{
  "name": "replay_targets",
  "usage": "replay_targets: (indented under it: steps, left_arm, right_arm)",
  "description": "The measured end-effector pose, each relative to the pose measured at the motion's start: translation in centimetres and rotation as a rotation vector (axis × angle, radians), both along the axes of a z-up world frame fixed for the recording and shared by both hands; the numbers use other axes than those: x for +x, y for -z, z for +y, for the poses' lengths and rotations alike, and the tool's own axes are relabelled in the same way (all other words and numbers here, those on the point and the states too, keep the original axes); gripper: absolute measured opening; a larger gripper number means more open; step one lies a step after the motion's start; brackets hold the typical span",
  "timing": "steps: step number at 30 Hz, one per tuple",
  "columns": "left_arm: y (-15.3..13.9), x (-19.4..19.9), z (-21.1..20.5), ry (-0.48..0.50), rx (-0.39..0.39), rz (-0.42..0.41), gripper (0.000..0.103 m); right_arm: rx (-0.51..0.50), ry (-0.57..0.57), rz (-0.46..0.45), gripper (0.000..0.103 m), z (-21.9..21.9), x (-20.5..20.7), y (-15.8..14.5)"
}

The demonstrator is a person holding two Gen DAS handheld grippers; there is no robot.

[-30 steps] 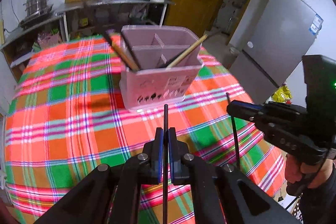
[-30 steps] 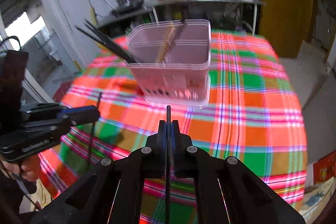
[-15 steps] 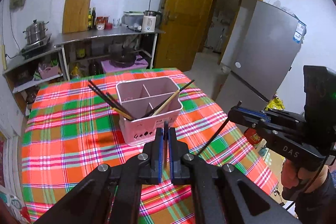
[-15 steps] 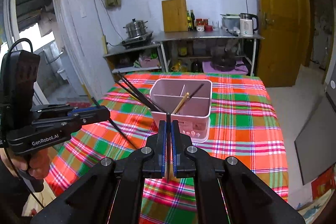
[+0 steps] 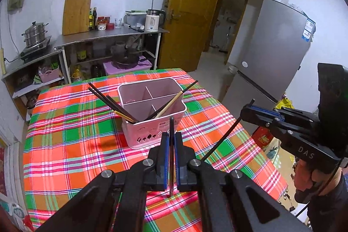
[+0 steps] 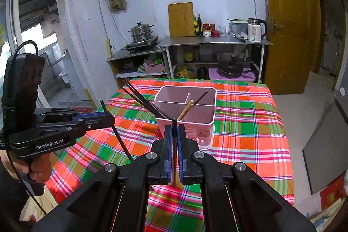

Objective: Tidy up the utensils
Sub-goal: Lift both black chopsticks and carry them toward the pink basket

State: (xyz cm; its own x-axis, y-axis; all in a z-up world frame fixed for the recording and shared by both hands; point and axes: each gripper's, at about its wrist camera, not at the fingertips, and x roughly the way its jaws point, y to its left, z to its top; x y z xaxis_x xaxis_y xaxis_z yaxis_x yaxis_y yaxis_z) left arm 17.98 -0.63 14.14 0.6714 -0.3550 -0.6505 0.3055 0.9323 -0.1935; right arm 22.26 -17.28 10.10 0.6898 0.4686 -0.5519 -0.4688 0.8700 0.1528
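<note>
A pink divided utensil holder [image 5: 152, 134] [image 6: 195, 129] stands mid-table on the plaid cloth. Several black chopsticks [image 5: 104, 99] lean out of its left side; a wooden chopstick [image 5: 171, 102] and a black one lean right. My left gripper [image 5: 171, 136] is shut on a black chopstick [image 5: 171, 123] that stands upright between the pads, short of the holder. In the right wrist view my right gripper [image 6: 174, 127] is likewise shut on a black chopstick [image 6: 174, 121]. Each gripper shows in the other's view, left gripper [image 6: 112, 120] and right gripper [image 5: 244, 111], with its stick slanting down.
The table [image 5: 65, 145] has a red, green and orange plaid cloth, with open cloth around the holder. Behind it stands a steel shelf [image 5: 113, 36] with a kettle, cutting board and pot. A grey fridge [image 5: 271, 53] is at right beside a yellow door. A person's hands grip the handles.
Both grippers have risen and drawn back from the holder with their chopsticks, so it looks smaller and farther. Over the last half second almost nothing moved.
</note>
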Motion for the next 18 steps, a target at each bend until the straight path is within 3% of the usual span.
replay_targets:
  steps: [8, 18]
  left_arm:
    - [-1.7, 0.2, 1.1, -0.011, -0.019, -0.013, 0.004]
    - [-8.2, 2.1, 1.7, -0.018, -0.017, -0.106, 0.004]
  right_arm:
    - [0.025, 0.002, -0.035, 0.004, 0.2, 0.5, -1.5]
    - [0.088, 0.013, -0.122, 0.004, 0.9, 2.7, -6.0]
